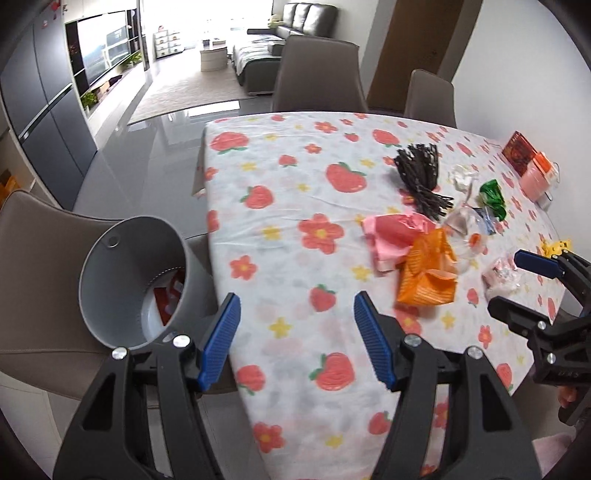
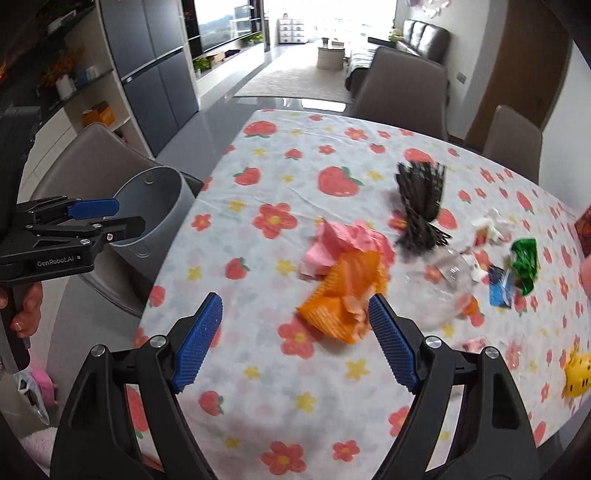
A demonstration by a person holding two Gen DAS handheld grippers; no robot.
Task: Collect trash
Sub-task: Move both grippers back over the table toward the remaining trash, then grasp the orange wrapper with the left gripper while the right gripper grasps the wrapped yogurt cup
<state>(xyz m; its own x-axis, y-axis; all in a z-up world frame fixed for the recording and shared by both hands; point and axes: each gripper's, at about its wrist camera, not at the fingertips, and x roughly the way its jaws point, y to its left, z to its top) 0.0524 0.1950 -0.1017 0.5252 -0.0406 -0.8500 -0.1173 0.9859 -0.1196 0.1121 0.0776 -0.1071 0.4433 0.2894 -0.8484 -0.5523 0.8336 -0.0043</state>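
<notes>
Left tongs (image 1: 297, 341) spread, nothing between the pads, hovering over the near-left part of the table (image 1: 295, 184). Right tongs (image 2: 295, 343) also spread and empty, over the table just short of the orange wrapper (image 2: 343, 310).

Left wrist view only: looks down into the grey bin (image 1: 136, 280) standing beside the table's left edge – a red packet (image 1: 170, 299) lies at the bottom. Also a red box (image 1: 519, 151) and a pink-and-orange box (image 1: 537, 177) at the far right edge, plus a crumpled clear wrapper (image 1: 500, 277) near the right tongs.

Right wrist view only: a yellow spotted item (image 2: 576, 373) at the right edge, a shelf unit (image 2: 85, 96) at left.

Trash cluster sits on the table right of centre – orange wrapper touching pink crumpled paper (image 2: 343, 243), black stick bundle (image 2: 421, 206) behind, clear plastic (image 2: 443, 284), green foil (image 2: 524, 262), blue packet (image 2: 500, 286).

Table wears a strawberry-and-flower cloth. Brown chairs (image 1: 317, 74) around it, glossy grey floor, sofa (image 1: 295, 22) in the far room.
</notes>
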